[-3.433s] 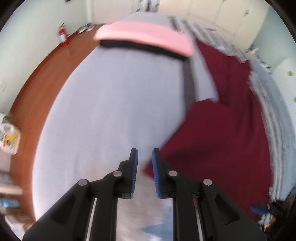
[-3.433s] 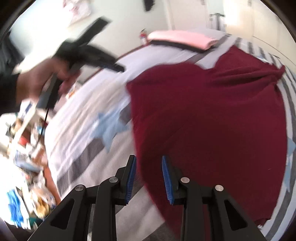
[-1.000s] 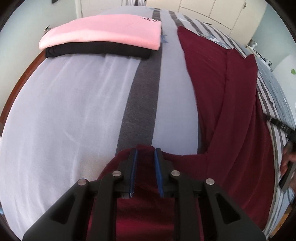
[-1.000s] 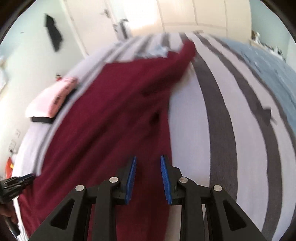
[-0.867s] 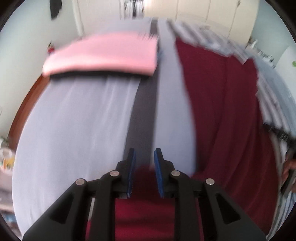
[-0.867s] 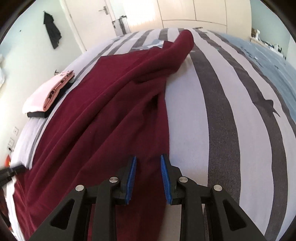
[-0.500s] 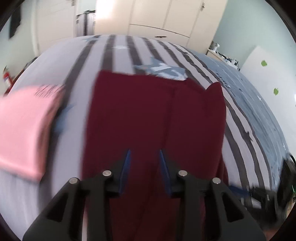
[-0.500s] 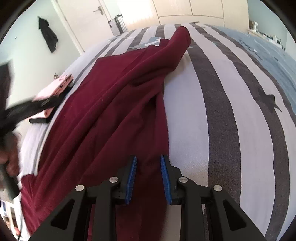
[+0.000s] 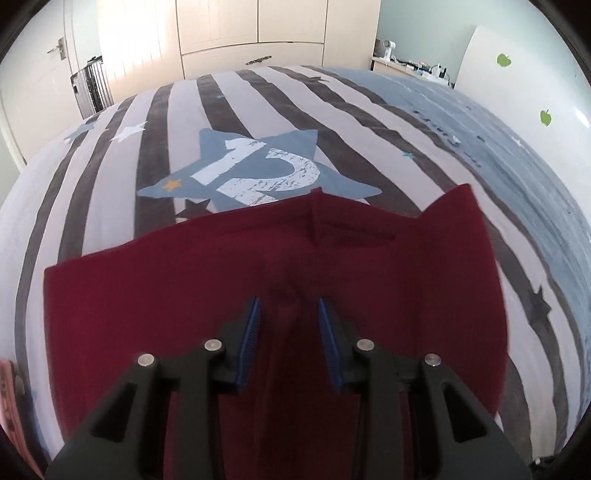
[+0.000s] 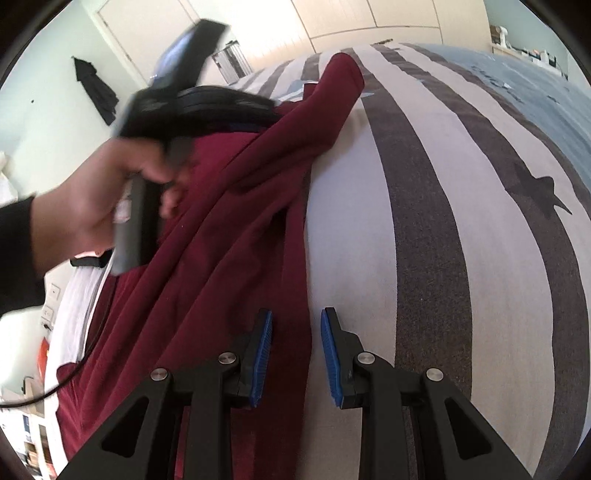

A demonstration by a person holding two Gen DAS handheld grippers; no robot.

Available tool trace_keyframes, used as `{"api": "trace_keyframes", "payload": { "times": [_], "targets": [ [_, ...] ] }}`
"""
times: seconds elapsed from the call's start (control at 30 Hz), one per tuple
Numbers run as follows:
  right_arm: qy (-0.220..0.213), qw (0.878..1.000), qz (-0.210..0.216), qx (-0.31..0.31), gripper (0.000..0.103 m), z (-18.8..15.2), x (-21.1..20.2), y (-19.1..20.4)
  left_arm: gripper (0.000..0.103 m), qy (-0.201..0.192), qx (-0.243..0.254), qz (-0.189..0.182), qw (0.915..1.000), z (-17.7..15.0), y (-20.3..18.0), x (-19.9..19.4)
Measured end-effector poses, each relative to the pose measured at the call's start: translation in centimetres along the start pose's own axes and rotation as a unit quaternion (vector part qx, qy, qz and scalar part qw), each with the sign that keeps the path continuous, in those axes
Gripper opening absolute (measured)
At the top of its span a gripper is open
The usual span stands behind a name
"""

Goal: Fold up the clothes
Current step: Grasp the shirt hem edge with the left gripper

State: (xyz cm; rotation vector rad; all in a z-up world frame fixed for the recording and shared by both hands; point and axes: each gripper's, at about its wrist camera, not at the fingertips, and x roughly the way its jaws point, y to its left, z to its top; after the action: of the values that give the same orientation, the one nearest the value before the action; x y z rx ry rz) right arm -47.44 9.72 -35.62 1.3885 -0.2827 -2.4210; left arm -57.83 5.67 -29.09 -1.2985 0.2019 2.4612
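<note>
The left gripper (image 9: 289, 319) pointed down over the dark red garment (image 9: 177, 306), its black angular arms ending in ribbed blue pads (image 9: 250, 332). The jaws stood apart, and a soft raised fold of the red cloth ran up between them; whether the pads pressed on it could not be told. The right gripper (image 10: 295, 345) had the same ribbed blue pads, parted, straddling the garment's near edge, and its grip on the cloth could not be told either.

The garment (image 10: 229, 236) was a matte, knit-looking fabric, lying across the bed (image 9: 110, 177). In the left wrist view it spread as a broad, roughly rectangular sheet with a straight left edge, a stitched seam (image 9: 343, 225) near its far border, and a pointed flap (image 9: 458, 206) rising at the far right. In the right wrist view it ran in long diagonal folds toward a bunched, rounded end far up the bed.

In the right wrist view a hand (image 10: 92, 199) with a dark sleeve gripped the other, blurred black tool above the cloth.

The bedcover showed wide charcoal and pale lilac stripes, with a blue star (image 9: 255, 170) bearing worn white numerals just beyond the garment. Farther off stood cream panelled wardrobe doors (image 9: 255, 33).
</note>
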Motion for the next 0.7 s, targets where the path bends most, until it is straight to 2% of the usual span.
{"api": "trace_keyframes", "payload": {
  "times": [0.23, 0.27, 0.3, 0.37, 0.57, 0.7],
  "targets": [
    [0.001, 1.000, 0.010, -0.002, 0.024, 0.1, 0.1, -0.2, 0.027, 0.002, 0.017, 0.009, 0.9998, 1.0, -0.4, 2.6],
    [0.002, 1.000, 0.011, -0.003, 0.025, 0.2, 0.1, -0.2, 0.022, 0.000, 0.016, 0.008, 0.9998, 1.0, -0.3, 2.5],
    [0.003, 1.000, 0.012, -0.005, 0.024, 0.3, 0.2, -0.2, 0.010, -0.002, 0.014, 0.009, 0.9999, 1.1, -0.3, 2.6],
    [0.003, 1.000, 0.012, -0.007, 0.024, 0.3, 0.2, -0.2, 0.006, -0.007, 0.011, 0.009, 0.9999, 1.2, 0.0, 2.4],
    [0.002, 1.000, 0.013, -0.014, 0.025, 0.4, 0.3, -0.2, 0.004, -0.046, -0.009, 0.001, 0.9989, 1.8, 1.4, -0.5],
    [-0.001, 1.000, 0.011, -0.012, 0.024, 0.4, 0.3, -0.1, 0.004, -0.051, -0.030, 0.013, 0.9982, 2.0, 3.5, -1.8]
  ]
}}
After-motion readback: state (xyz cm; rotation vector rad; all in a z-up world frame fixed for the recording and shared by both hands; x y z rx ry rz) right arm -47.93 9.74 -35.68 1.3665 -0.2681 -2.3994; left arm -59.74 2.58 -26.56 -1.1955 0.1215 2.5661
